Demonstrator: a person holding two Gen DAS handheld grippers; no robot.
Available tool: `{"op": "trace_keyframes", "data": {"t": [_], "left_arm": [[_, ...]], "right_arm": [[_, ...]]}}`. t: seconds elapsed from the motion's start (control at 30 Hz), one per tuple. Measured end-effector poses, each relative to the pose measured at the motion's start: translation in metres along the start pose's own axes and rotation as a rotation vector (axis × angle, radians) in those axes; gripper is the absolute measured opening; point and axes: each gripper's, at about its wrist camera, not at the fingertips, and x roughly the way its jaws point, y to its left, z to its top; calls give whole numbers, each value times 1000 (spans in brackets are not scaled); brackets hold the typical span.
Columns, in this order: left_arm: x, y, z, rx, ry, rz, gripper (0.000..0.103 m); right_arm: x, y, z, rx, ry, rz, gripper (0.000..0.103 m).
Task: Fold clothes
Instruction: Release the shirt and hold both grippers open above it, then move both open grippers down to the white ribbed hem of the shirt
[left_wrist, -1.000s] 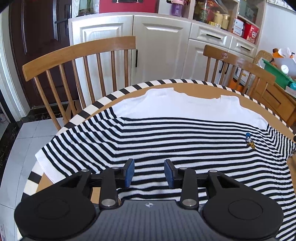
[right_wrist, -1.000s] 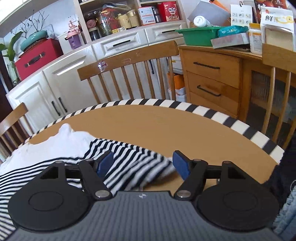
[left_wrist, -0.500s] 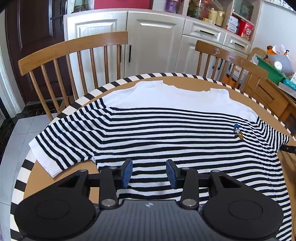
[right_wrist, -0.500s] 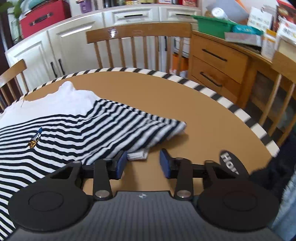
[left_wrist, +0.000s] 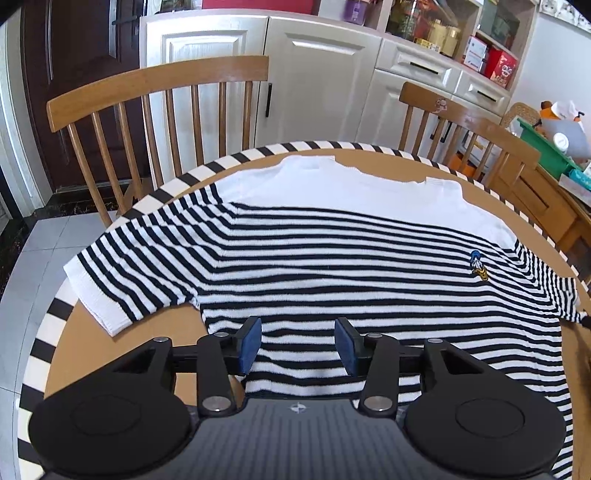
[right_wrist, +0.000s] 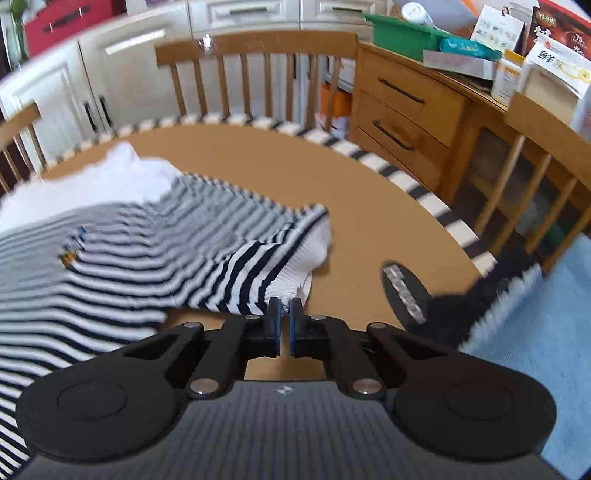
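A black-and-white striped T-shirt (left_wrist: 332, 266) with a white shoulder band and a small duck badge (left_wrist: 478, 265) lies spread face up on the round wooden table (left_wrist: 122, 339). My left gripper (left_wrist: 298, 343) is open and hovers over the shirt's lower body, near its left side seam. In the right wrist view the shirt's right sleeve (right_wrist: 273, 258) is lifted off the table (right_wrist: 369, 206) at its white cuff. My right gripper (right_wrist: 283, 317) is shut on that cuff. The view there is motion-blurred.
Wooden chairs stand at the table's far side (left_wrist: 159, 110) (left_wrist: 469, 136) (right_wrist: 258, 70). White cabinets (left_wrist: 314, 81) are behind. A wooden dresser (right_wrist: 413, 107) with boxes and a green tub stands right. A dark tag (right_wrist: 402, 291) and blue cloth (right_wrist: 535, 332) lie near the right gripper.
My right gripper closed from wide open onto the sleeve cuff and lifted it. My left gripper drew back a little, bringing the shirt's left sleeve fully into view; it stays open.
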Motion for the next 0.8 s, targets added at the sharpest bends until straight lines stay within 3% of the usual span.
{"op": "trace_keyframes", "data": {"t": [0.27,0.4,0.47,0.57,0.6,0.63,0.7,0.8], "left_arm": [[-6,6,-5,-2,6,-4,48],[-8,14,-6,-22,2,6,49],[-7,15,-7,-35,9,4,49],[-6,12,-8,-42,18,-7,49],[-6,11,-8,-32,17,-11,50],[-7,9,-8,-20,14,-12,50],[-8,9,-8,-5,3,-5,51],[-9,15,-6,-14,-14,9,51]], "right_arm": [[-9,9,-2,-23,59,-48,9],[-20,0,23,69,-61,-81,39],[-7,-7,41,147,-88,-120,37],[29,-22,58,295,-46,-165,38],[41,-28,60,346,-11,-163,36],[49,-32,61,379,10,-157,28],[59,-35,60,407,23,-135,6],[46,-20,62,286,-87,-209,5]]}}
